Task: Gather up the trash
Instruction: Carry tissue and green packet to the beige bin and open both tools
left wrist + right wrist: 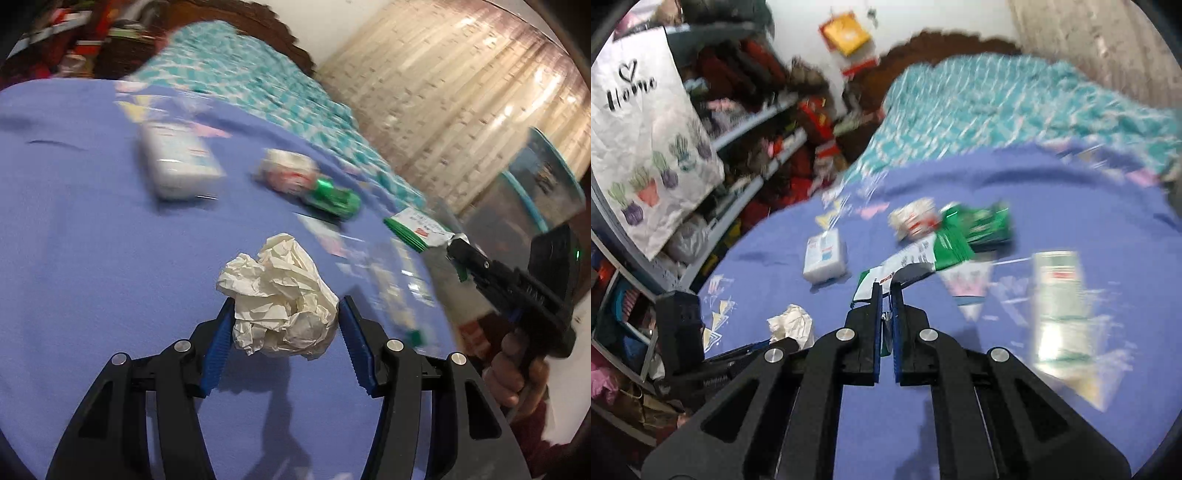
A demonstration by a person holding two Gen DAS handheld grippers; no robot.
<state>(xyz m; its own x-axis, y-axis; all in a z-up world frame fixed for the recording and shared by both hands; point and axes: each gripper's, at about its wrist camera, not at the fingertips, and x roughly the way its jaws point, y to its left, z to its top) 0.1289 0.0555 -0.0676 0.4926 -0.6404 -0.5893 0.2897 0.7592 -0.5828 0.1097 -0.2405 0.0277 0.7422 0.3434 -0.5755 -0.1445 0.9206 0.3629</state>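
Left claw [286, 310] pinching crumpled paper [277, 295], right claw [885, 288] clamped on wrapper [916, 260]

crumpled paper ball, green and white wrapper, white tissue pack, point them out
crumpled paper ball [279, 295], left wrist view, middle of the wad
green and white wrapper [916, 260], right wrist view, white printed part
white tissue pack [825, 260], right wrist view, top face

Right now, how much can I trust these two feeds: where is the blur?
Left wrist view: crumpled paper between the claw pads stays sharp; white packet and green wrapper smear. Right wrist view: claw sharp, far bedding streaked, fisheye bending the edges.
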